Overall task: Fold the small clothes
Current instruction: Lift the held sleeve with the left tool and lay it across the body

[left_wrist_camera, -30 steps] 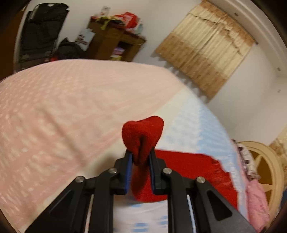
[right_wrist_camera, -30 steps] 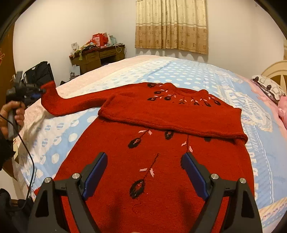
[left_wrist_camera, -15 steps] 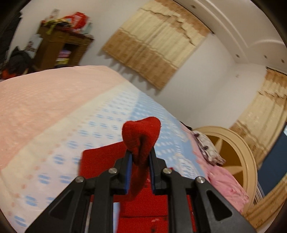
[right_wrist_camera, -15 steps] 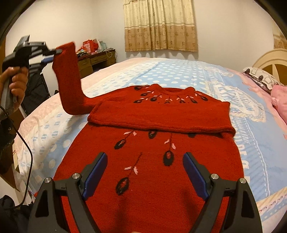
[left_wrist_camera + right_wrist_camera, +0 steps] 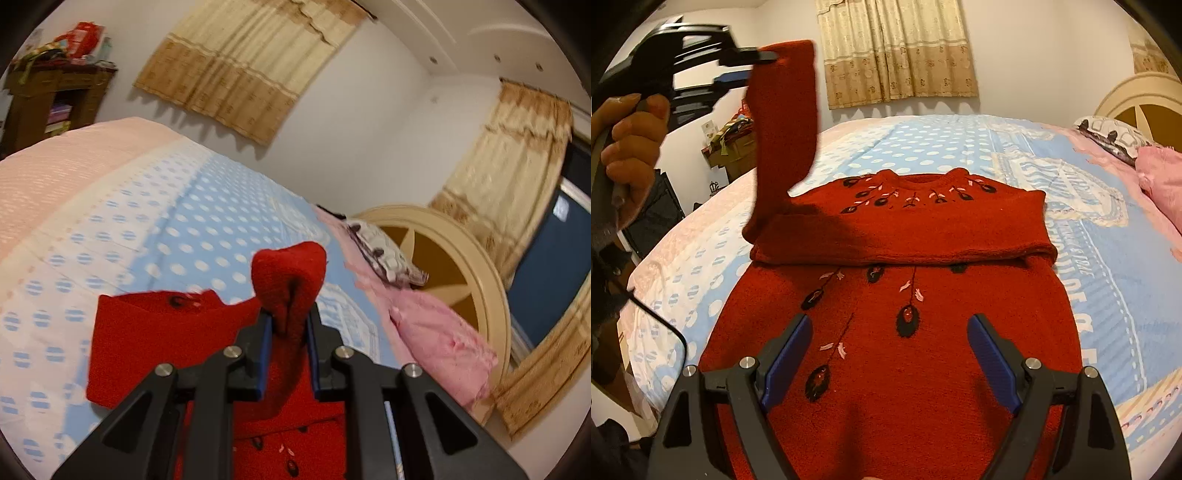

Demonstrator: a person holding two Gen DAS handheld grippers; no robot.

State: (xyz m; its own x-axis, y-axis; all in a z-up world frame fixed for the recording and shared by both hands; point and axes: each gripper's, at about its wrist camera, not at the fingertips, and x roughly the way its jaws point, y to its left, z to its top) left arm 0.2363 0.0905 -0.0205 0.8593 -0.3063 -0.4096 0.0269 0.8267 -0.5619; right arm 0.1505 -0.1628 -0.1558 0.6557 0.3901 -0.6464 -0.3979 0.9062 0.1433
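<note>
My left gripper [image 5: 288, 334] clamps the cuff [image 5: 289, 280] of the red knit sweater [image 5: 905, 332]; soft, limp, moderately heavy knit. My right gripper [image 5: 888, 354] hovers spread above the sweater's body, holding nothing.

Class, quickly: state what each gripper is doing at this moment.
Left gripper: shut on the sweater's sleeve, lifted off the bed.
Right gripper: open, holding nothing, above the sweater.
</note>
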